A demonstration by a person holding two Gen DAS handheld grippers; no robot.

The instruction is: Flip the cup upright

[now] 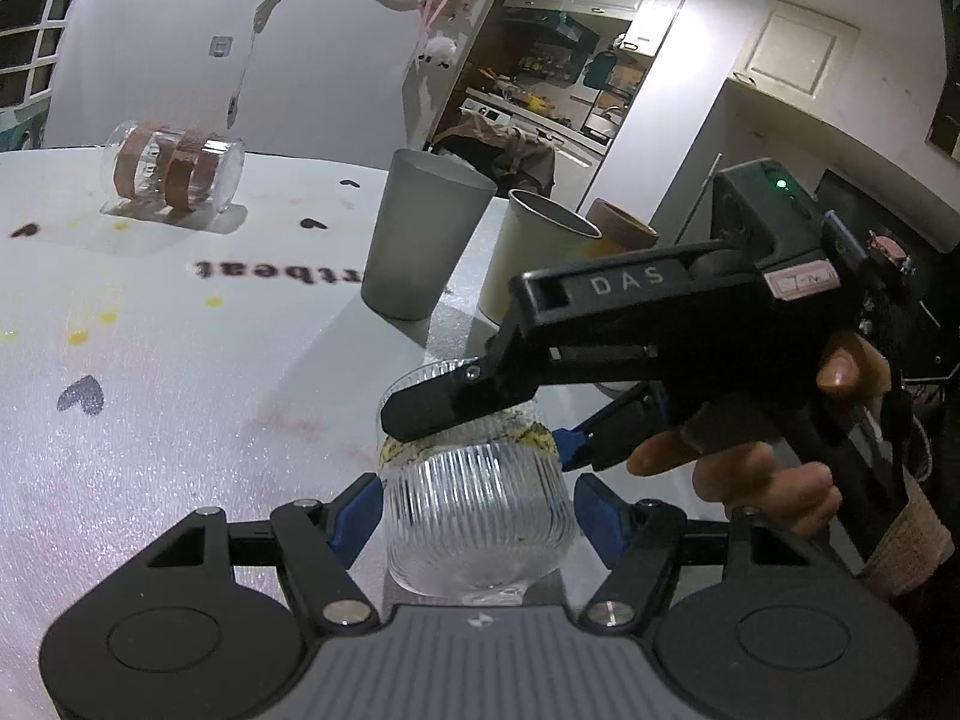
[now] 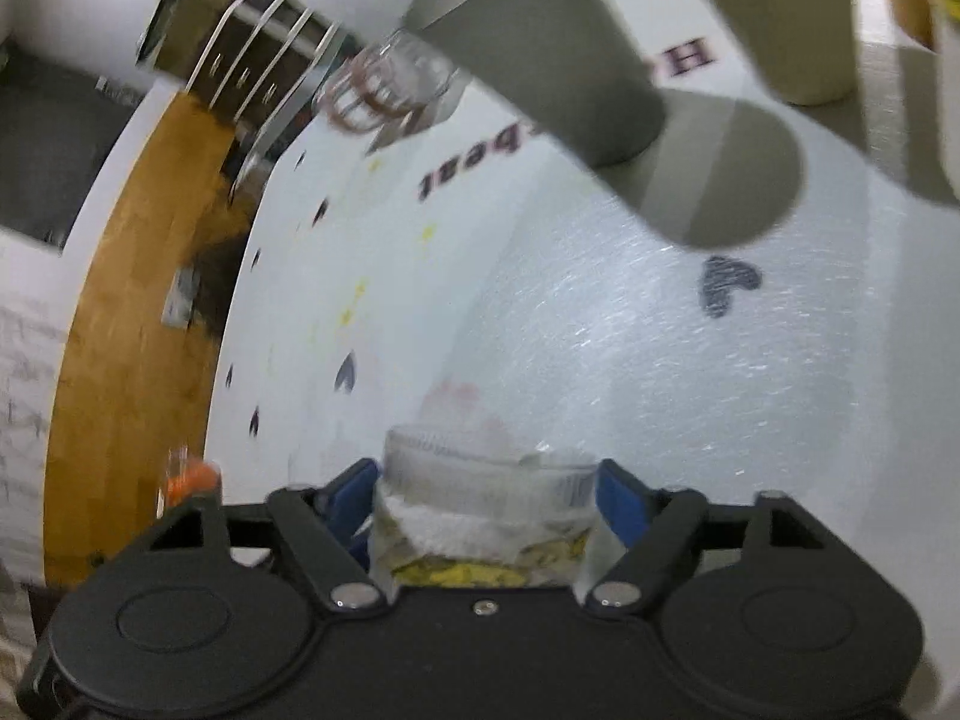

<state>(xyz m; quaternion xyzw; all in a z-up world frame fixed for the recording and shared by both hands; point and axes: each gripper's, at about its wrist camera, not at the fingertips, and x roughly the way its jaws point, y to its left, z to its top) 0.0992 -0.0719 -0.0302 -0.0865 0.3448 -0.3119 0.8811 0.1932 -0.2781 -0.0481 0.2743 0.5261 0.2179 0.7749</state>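
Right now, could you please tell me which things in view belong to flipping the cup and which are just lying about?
Part of the job:
- ribbed glass cup
- right tool, gripping the cup
- left tool, pads beside the cup

Lying about:
- grey cup, upright
- cream cup, upright
- clear jar with brown bands, on its side
- white table cover

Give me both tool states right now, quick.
Left tool: around the ribbed glass cup; visible gaps at both pads, so open.
Right tool: shut on the cup's upper part.

five cups (image 1: 477, 504), two tongs (image 1: 478, 519)
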